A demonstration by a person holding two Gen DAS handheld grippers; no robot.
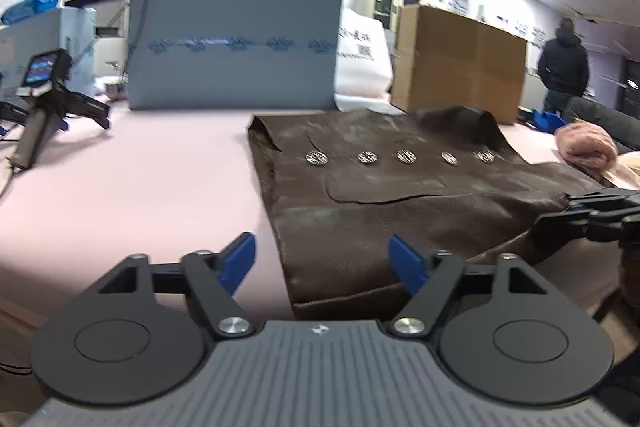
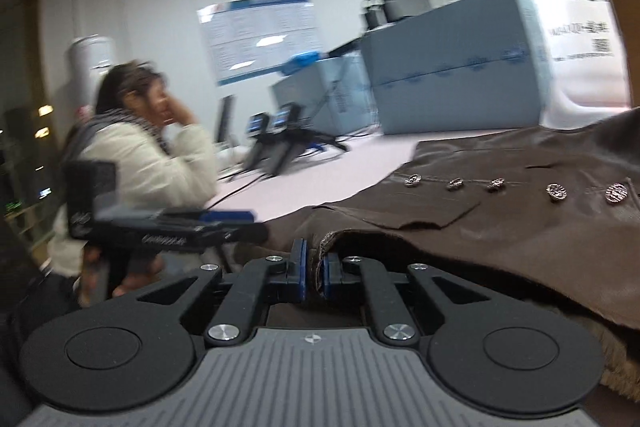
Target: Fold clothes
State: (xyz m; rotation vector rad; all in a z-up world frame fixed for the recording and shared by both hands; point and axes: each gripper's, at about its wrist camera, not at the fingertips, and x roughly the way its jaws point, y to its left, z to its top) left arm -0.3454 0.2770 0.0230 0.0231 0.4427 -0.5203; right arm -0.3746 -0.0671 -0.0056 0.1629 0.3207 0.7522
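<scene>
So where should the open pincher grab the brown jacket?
Probably the near hem corner of the brown jacket, right ahead of the open left gripper. Come in low from the near table edge: the cloth lies flat, so only its edge gives the jaws something to close on. The right gripper already pinches an edge.

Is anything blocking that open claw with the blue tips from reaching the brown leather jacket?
Nothing visible does. The open left gripper hovers at the near edge of the brown leather jacket, with only bare pink table beside it.

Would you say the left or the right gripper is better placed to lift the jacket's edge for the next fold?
Right: the right gripper is already shut on the jacket edge, while the left gripper is open, holding nothing.
</scene>
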